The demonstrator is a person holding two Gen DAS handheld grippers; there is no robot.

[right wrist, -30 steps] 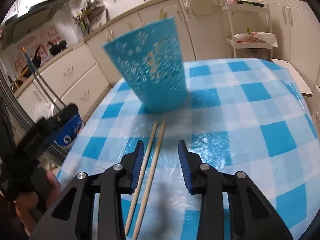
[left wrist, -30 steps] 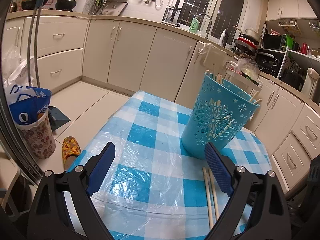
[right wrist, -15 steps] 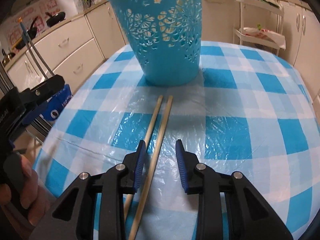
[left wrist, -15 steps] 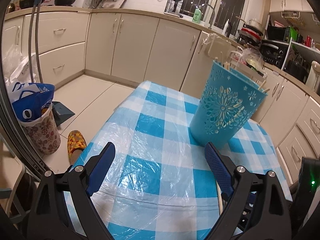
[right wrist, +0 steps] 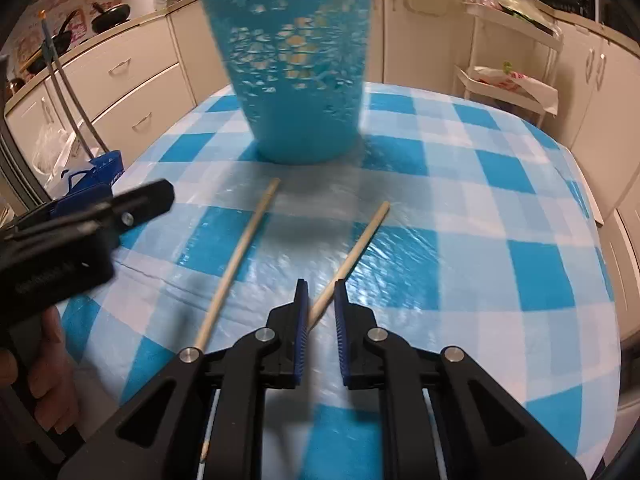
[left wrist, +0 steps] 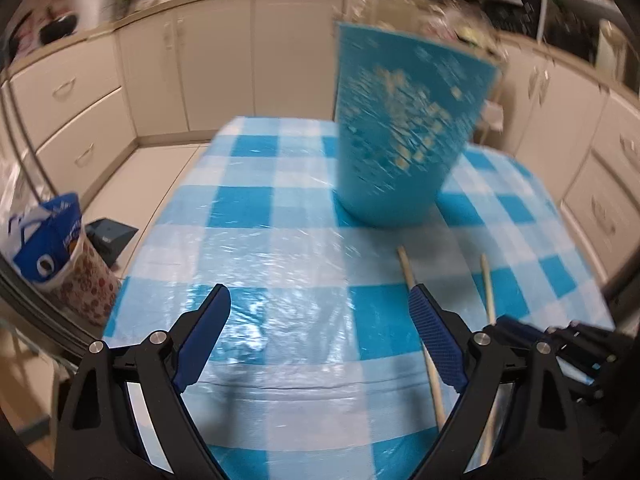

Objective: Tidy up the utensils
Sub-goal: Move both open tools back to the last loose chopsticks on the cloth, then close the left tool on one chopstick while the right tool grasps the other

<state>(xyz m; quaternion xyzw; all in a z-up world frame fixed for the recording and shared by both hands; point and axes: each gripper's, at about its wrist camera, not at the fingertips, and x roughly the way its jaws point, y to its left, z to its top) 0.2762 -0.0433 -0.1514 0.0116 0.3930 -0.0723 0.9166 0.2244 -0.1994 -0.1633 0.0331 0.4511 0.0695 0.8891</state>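
A turquoise cut-out holder (right wrist: 296,72) (left wrist: 404,128) stands upright on the checked table, with pale sticks showing through its holes. In front of it two wooden chopsticks are splayed apart. My right gripper (right wrist: 321,300) is closing, and its pads pinch the right chopstick (right wrist: 360,240) (left wrist: 489,292) near its lower end. The left chopstick (right wrist: 240,256) (left wrist: 406,266) lies loose on the cloth. In the left wrist view it runs behind the right finger of my left gripper (left wrist: 320,300), which is open and empty. One left-gripper finger (right wrist: 148,200) shows at the left of the right wrist view.
Clear plastic covers the blue-and-white checked cloth on the table (left wrist: 248,208), whose edges fall away left and right. On the floor at the left stands a bin with a blue bag (left wrist: 52,248). Behind are cream cabinets and a white trolley (right wrist: 508,76). A person's hand (right wrist: 48,380) holds the left gripper.
The right jaws have narrowed onto the right chopstick, which has swung away from the other. The left gripper has moved closer to the chopsticks and rolled; its jaws stay wide.
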